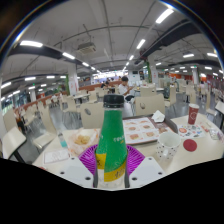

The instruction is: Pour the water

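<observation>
1. Between your gripper's two fingers a green plastic bottle is standing upright, with its yellow-green label facing you and its dark cap at the top.
2. You are clenching the bottle low on its body: the purple pads are showing at both sides of it and appear to be pressing on it, so it reads as grasped, though the contact itself is partly hidden by the label.
3. By my judgement the bottle is going to handle as a thin-walled, slightly yielding thing; if it is holding water it will be fairly heavy for its width, and the glossy label may be slippery.
4. You are holding at the lower body, which keeps the neck free for pouring; a hold nearer the middle would likely be steadier once you are tilting it, because the weight will be shifting toward the cap.
5. Whether the cap is loosened cannot be told, and it seems to be sitting on, so pouring is not yet possible.
6. Beyond the bottle a white table is carrying a tray, a red cup and small items that are hard to identify.
7. Around you a large canteen-like hall is spreading out, with rows of tables and chairs and long ceiling lights glowing overhead.
</observation>
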### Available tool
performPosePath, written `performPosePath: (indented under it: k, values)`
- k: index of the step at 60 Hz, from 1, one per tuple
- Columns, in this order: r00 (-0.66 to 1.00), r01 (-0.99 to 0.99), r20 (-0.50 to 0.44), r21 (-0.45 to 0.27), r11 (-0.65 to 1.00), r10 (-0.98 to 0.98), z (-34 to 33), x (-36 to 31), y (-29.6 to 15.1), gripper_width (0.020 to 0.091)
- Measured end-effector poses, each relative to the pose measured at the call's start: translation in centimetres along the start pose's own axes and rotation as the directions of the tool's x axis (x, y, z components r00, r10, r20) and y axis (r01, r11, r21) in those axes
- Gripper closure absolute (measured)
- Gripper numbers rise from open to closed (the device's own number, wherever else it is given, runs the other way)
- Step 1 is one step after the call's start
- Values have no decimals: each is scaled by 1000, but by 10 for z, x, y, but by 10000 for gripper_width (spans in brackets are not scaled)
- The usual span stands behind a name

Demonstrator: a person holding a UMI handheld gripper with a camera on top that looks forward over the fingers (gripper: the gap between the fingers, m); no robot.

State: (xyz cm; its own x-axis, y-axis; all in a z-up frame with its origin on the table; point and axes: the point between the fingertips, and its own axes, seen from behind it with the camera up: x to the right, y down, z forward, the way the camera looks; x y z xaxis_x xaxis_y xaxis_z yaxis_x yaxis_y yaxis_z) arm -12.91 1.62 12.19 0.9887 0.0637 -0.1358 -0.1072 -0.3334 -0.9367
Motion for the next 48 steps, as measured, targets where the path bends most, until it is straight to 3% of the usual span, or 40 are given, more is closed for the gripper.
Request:
performPosePath:
  k: [4,8,13,18,24,33,40,48]
  values:
    - [974,-219,56,20,976,217,16,1,-31,758]
    - [863,-492,123,-14,871,490,29,10,-59,757]
    - [604,-776,176,-91,624,777,49,37,-69,757]
    - [285,-931,167,-186,314,944,59,53,-67,757]
    - [-76,-956,149,-292,-30,986,56,65,-70,758]
    - [-438,-854,121,-365,-370,891,61,77,-69,759]
    - [-548,-790,105,-394,-471,830,57,83,-72,757]
    - [-543,-781,97,-424,-459,834,66,83,-79,757]
